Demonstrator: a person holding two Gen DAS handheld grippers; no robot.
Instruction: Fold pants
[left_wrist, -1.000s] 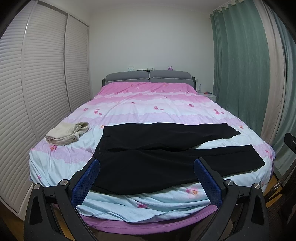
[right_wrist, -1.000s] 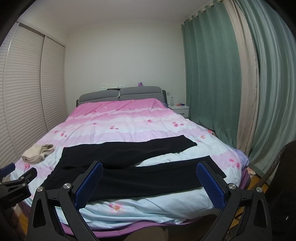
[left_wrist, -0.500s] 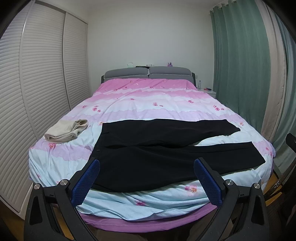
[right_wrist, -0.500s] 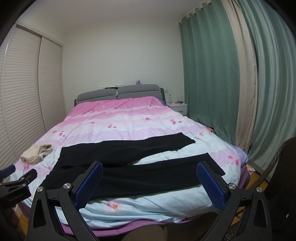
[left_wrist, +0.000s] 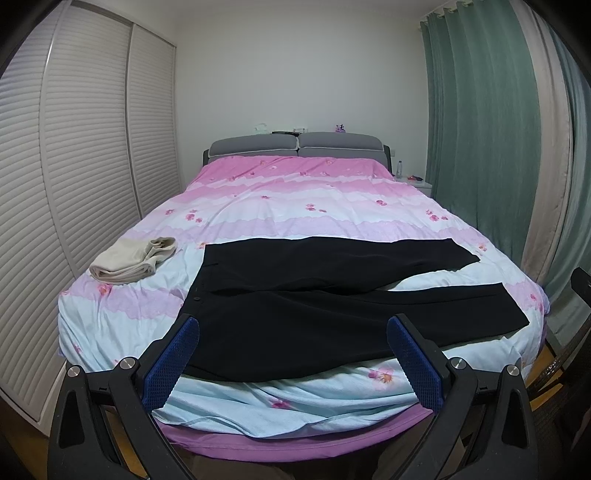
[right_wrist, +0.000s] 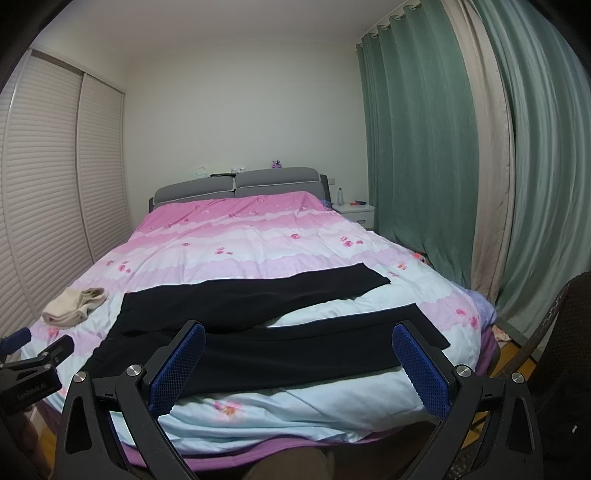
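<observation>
Bed (left_wrist: 258, 192) with a pink and blue floral cover

Black pants (left_wrist: 332, 295) lay spread flat near the foot, beige cloth (left_wrist: 129, 260) just left.

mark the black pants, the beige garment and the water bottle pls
black pants (left_wrist: 295, 325): left wrist view, on the near leg's cloth.
beige garment (left_wrist: 129, 260): left wrist view, middle of the folded pile.
water bottle (right_wrist: 340, 196): right wrist view, on its body, atop the nightstand.

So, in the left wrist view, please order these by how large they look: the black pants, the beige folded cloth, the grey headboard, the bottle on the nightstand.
1. black pants
2. grey headboard, though it is farther away, so really larger than it looks
3. beige folded cloth, close to the headboard in look
4. bottle
</observation>
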